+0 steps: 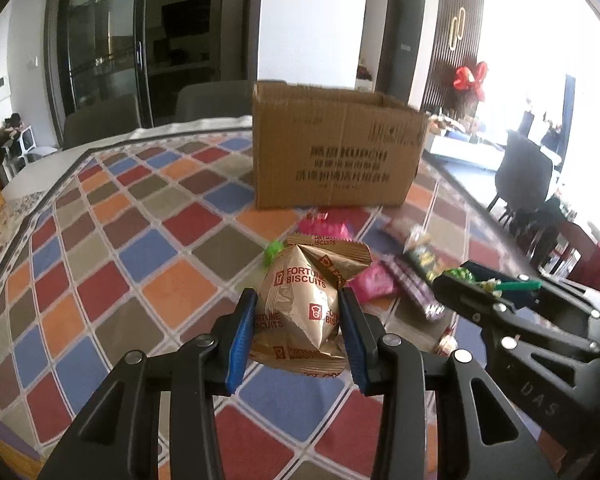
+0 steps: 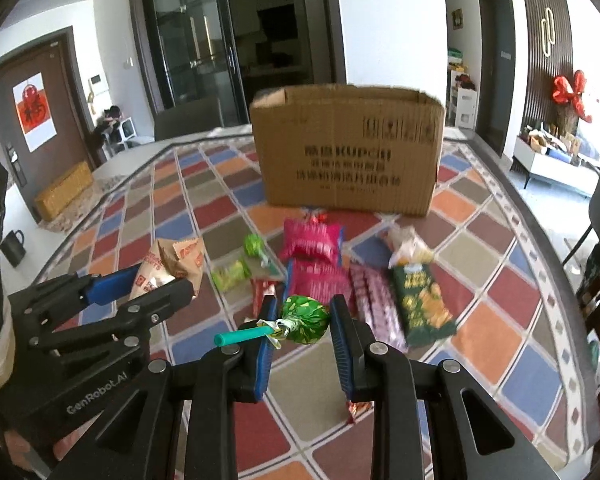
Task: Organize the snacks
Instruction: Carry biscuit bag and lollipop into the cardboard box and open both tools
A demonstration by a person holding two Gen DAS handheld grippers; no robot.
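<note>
Left wrist view: left gripper point(image 1: 298, 322) clamped on a beige biscuit packet point(image 1: 300, 308), blue pads pressing both sides, packet lifted off the checkered tablecloth point(image 1: 148, 248). Cardboard box point(image 1: 332, 148) stands open-topped behind, further back on the table. Between box and gripper, loose snacks: pink packets point(image 1: 370, 284), small green candy point(image 1: 274, 250), purple packet point(image 1: 414, 288), blurred. Right gripper point(image 1: 488, 284) visible at right edge, green lollipop point(image 1: 500, 285) pinched in it.

Right wrist view: right gripper point(image 2: 303, 330) grasping the green lollipop point(image 2: 305, 320) by its wrapped head, teal stick point(image 2: 244, 336) poking left past the pad, held above the cloth. Left gripper point(image 2: 140, 284) at left with the biscuit packet point(image 2: 172, 264). On the table ahead: pink packets point(image 2: 314, 240), green chips bag point(image 2: 422, 304), green candies point(image 2: 232, 272). Cardboard box point(image 2: 348, 152) upright beyond them.
</note>
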